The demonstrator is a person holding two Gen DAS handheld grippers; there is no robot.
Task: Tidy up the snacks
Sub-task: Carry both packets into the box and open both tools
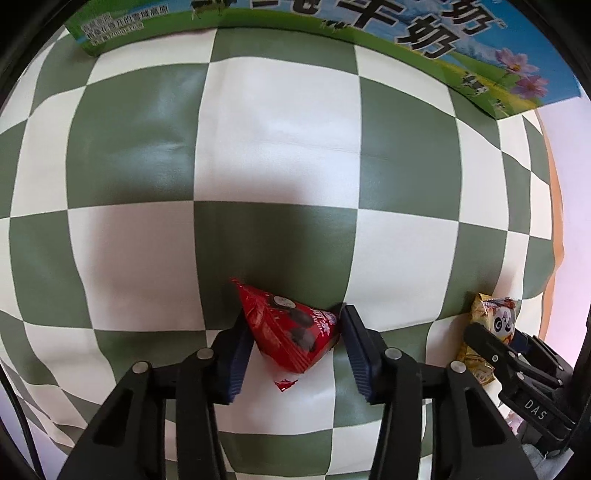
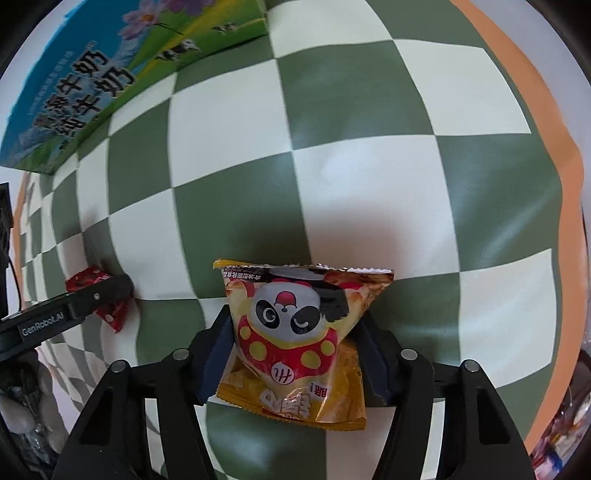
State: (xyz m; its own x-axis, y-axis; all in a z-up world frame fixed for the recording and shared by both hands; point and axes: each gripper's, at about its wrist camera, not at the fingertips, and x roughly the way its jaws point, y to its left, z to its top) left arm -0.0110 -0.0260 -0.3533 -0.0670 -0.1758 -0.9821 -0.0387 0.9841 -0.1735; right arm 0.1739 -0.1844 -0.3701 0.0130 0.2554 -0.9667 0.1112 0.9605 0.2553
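Your left gripper point(image 1: 293, 332) points steeply down at the green-and-white checkered tablecloth point(image 1: 280, 147) and is clenched on a small red triangular snack packet point(image 1: 291, 332); both blue pads point(image 1: 236, 354) press its sides, and the packet's lower seal hangs just above a white square of the cloth. Your right gripper point(image 2: 295, 339) likewise points down and grasps a yellow snack bag point(image 2: 295, 332) printed with a panda face; the bag is squeezed at its middle between the pads, its serrated top edge spreads wide beyond the fingertips, and its lower part bulges back toward the camera. From the left wrist view the right gripper with its yellow bag point(image 1: 491, 325) stands near the right side of the cloth, well apart from the red packet. From the right wrist view the left gripper point(image 2: 107, 295) appears at the left, with the red packet point(image 2: 110, 310) showing around its finger. A milk carton box point(image 1: 369, 33) printed with cows, flowers and large black characters lies on the far part of the cloth, apart from both snacks. An orange table edge point(image 2: 546, 147) shows beyond the cloth on the right.
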